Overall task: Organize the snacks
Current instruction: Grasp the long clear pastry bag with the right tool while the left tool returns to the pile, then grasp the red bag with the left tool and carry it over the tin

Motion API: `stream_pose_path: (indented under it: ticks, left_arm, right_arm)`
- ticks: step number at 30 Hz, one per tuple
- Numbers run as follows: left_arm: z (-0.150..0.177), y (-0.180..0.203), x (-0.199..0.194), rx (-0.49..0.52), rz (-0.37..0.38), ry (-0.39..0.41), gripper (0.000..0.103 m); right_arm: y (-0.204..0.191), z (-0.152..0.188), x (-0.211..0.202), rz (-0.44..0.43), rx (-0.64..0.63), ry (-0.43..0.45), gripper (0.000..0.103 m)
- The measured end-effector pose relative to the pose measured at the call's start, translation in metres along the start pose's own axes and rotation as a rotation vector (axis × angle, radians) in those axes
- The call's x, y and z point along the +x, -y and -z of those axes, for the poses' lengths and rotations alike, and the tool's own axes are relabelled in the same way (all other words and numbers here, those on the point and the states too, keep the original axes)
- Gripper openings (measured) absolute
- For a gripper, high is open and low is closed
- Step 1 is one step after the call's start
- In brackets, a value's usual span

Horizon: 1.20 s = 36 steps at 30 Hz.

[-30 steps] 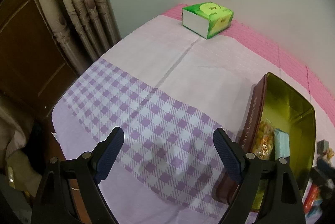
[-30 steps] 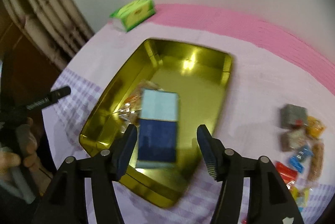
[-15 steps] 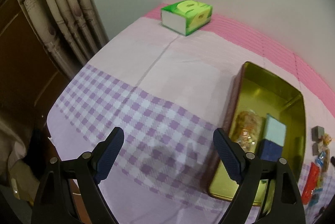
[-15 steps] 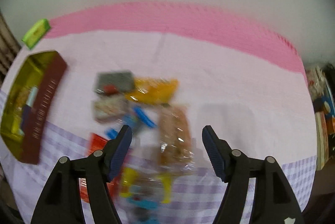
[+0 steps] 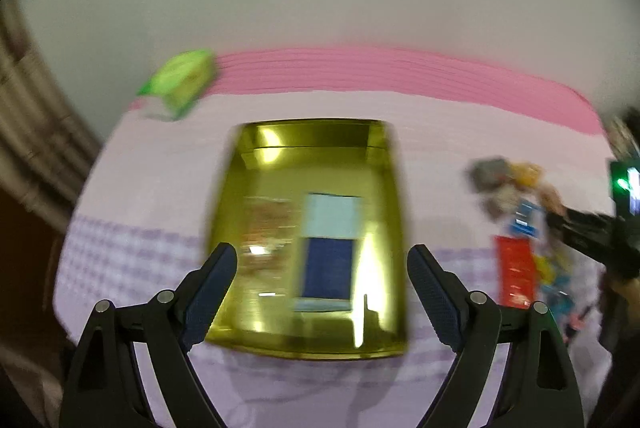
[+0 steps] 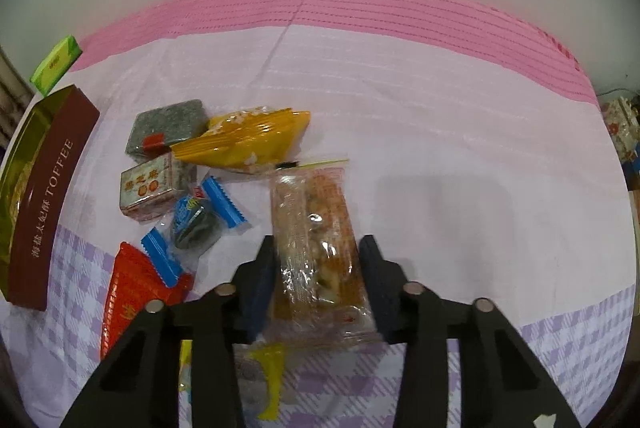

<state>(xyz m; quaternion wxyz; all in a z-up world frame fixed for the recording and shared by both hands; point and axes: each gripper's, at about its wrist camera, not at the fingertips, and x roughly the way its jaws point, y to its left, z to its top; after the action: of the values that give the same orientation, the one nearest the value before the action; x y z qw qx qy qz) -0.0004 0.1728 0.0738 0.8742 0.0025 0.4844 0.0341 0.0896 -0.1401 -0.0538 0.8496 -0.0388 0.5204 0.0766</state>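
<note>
My right gripper [image 6: 318, 268] has its jaws closed on both sides of a clear orange-brown snack packet [image 6: 316, 240] lying on the cloth. Beside it lie a yellow packet [image 6: 248, 141], a grey packet [image 6: 168, 125], a small boxed sweet [image 6: 148, 187], a blue-wrapped candy [image 6: 196, 224] and a red packet [image 6: 136, 292]. The gold toffee tin [image 5: 312, 187] holds a light and dark blue box [image 5: 330, 248] and a clear packet [image 5: 266, 224]. My left gripper [image 5: 322, 292] is open and empty, hovering over the tin's near edge.
A green tissue box [image 5: 180, 79] stands at the back left by the wall. The tin's brown side [image 6: 44, 203] shows at the left of the right wrist view. The snack pile [image 5: 520, 220] and the right gripper's arm [image 5: 592, 232] lie right of the tin. Curtains hang at far left.
My left gripper swung right, from the checked cloth to face the tin. My right gripper left the tin, moved over the snack pile, and closed in on the orange-brown packet.
</note>
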Motion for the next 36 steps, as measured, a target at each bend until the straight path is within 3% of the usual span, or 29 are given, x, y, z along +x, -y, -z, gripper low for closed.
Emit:
stream_pose_path:
  ticks: [8,17,22,29,36]
  left_arm:
    - [0.000,0.098,0.023,0.148,0.142,-0.068,0.087]
    - [0.016,0.155,0.064,0.171,0.210,-0.174,0.087]
    - [0.025,0.175,0.087,0.157,0.189,-0.238,0.087]
    - [0.030,0.196,0.103,0.195,0.134,-0.243,0.087]
    - [0.036,0.200,0.117,0.194,0.123,-0.260,0.077]
  right_arm:
    - [0.027,0.031,-0.013,0.061,0.071,-0.007,0.035]
    - [0.051,0.066,-0.032,0.081,0.091,-0.009,0.035]
    - [0.049,0.067,-0.032,0.076,0.083,0.001,0.038]
    - [0.049,0.069,-0.032,0.069,0.090,-0.002,0.038]
    - [0.049,0.068,-0.031,0.069,0.088,-0.004,0.039]
